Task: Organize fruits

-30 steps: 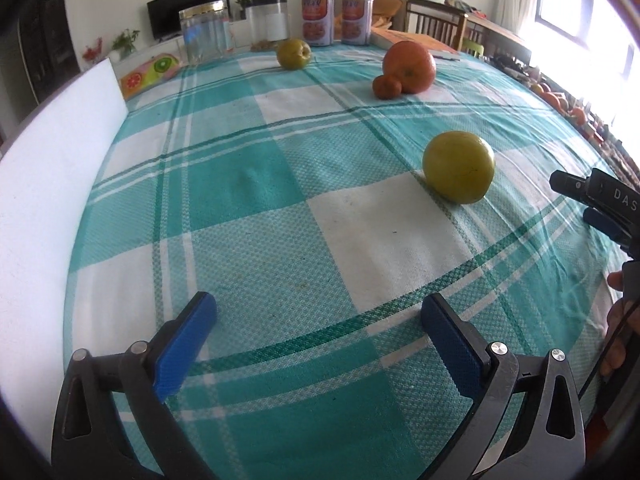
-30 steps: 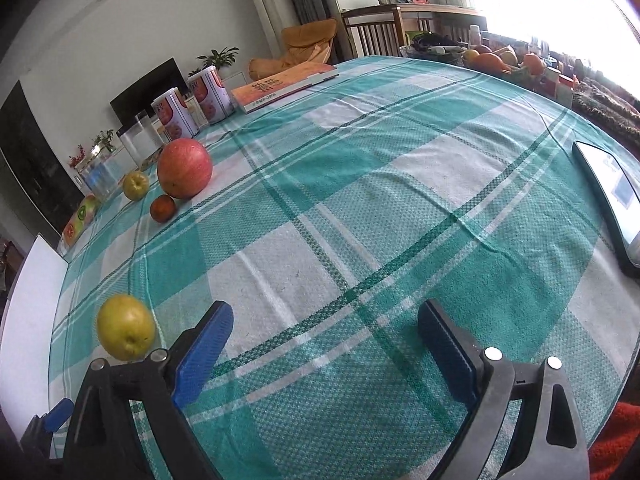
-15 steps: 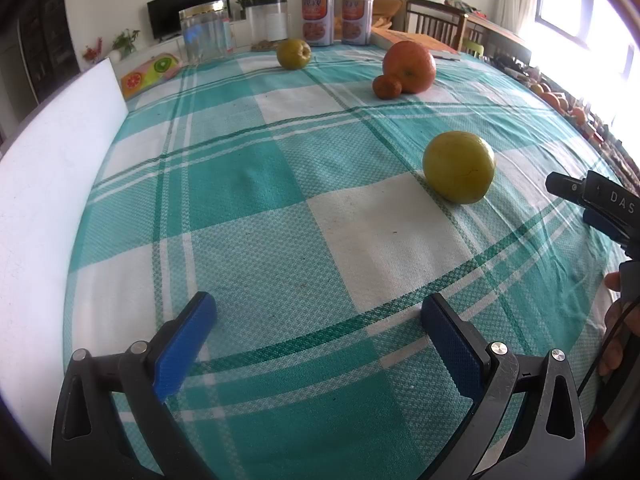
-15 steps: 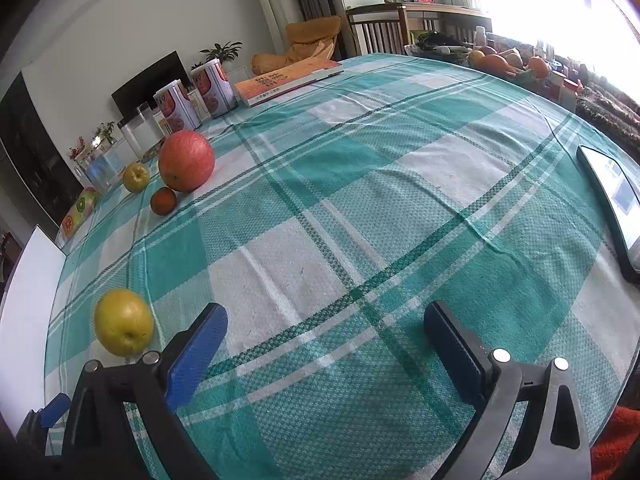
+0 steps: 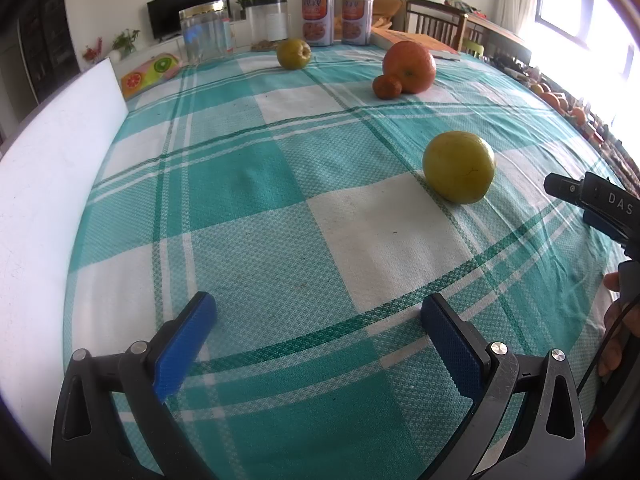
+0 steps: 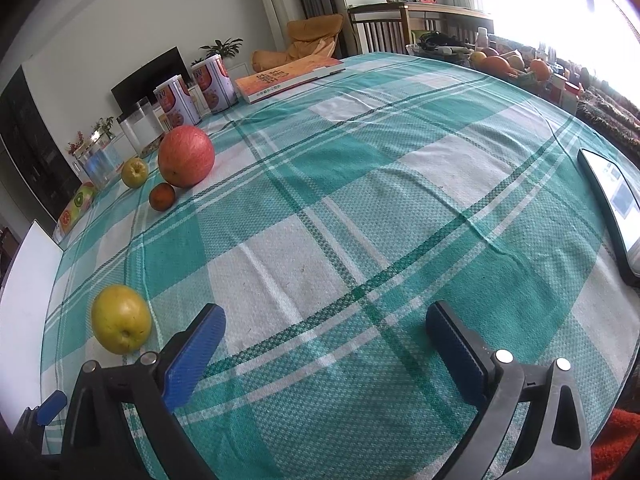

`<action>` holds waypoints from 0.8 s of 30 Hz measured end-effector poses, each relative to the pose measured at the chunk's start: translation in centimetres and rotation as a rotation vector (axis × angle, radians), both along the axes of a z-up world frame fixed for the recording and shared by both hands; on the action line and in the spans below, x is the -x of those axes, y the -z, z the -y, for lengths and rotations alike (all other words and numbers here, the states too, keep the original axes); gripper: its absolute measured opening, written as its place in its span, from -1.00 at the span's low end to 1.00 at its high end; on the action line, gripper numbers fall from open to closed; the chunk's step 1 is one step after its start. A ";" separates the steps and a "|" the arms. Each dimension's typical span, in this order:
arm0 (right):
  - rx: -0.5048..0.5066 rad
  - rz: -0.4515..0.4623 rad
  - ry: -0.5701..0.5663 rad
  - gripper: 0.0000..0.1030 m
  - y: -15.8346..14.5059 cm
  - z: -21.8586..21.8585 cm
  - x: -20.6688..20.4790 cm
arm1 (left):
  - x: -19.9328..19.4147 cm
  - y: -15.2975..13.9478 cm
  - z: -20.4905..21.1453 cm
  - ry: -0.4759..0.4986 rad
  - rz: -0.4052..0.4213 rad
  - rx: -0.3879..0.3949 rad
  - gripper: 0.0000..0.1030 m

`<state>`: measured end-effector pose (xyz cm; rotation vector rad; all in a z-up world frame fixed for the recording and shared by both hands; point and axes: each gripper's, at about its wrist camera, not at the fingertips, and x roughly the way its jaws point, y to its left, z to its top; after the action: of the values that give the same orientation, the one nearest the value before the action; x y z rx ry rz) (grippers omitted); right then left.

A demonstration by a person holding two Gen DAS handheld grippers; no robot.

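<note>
A yellow apple (image 5: 458, 167) lies on the teal checked tablecloth (image 5: 280, 208), ahead and right of my open, empty left gripper (image 5: 316, 312). Farther back sit a large red apple (image 5: 409, 66) touching a small tangerine (image 5: 387, 87), and a green-yellow apple (image 5: 293, 53). In the right wrist view the yellow apple (image 6: 121, 319) lies just left of my open, empty right gripper (image 6: 326, 320); the red apple (image 6: 186, 156), tangerine (image 6: 162, 196) and green apple (image 6: 135, 172) are far left. The right gripper's body (image 5: 596, 200) shows at the left view's right edge.
A white board (image 5: 44, 200) lines the table's left edge. Two tins (image 5: 335, 19), clear jars (image 5: 204, 36) and a fruit-print box (image 5: 148, 74) stand at the far edge. A book (image 6: 286, 77), a tablet (image 6: 612, 208) and a crowded fruit pile (image 6: 508, 66) lie to the right.
The right gripper has shifted slightly forward and turned a little, so the fruits sit a bit further right in its view. The left gripper has barely moved.
</note>
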<state>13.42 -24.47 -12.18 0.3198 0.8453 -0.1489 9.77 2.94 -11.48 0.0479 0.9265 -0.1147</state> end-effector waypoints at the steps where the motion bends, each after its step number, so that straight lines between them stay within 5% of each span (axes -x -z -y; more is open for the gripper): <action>1: 0.000 0.000 0.000 0.95 0.0 0.0 0.0 | 0.0 0.0 0.0 0.000 0.000 0.001 0.99; 9: -0.003 0.002 0.000 0.96 0.0 0.0 0.0 | 0.1 -1.7 1.9 0.121 0.015 0.178 0.96; 13: -0.005 0.003 0.000 0.96 0.0 0.0 0.0 | -1.8 -3.1 5.9 0.184 0.079 0.098 0.96; 18: -0.006 0.003 -0.001 0.96 0.0 0.0 0.0 | -5.1 -2.8 7.9 0.169 0.091 0.091 0.93; 20: -0.004 0.001 0.006 0.95 0.0 0.1 0.0 | -5.8 -2.3 7.9 0.178 0.088 0.110 0.80; 22: -0.009 0.004 -0.002 0.97 0.0 0.0 -0.1 | -6.3 -1.7 7.7 0.171 0.052 0.093 0.27; 24: -0.005 0.002 -0.003 0.97 0.0 0.0 -0.1 | -6.1 -1.8 7.1 0.183 0.040 0.136 0.06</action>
<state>13.50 -24.46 -12.19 0.3236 0.8446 -0.1433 15.91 -4.15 -9.69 0.0090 0.8714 -0.3444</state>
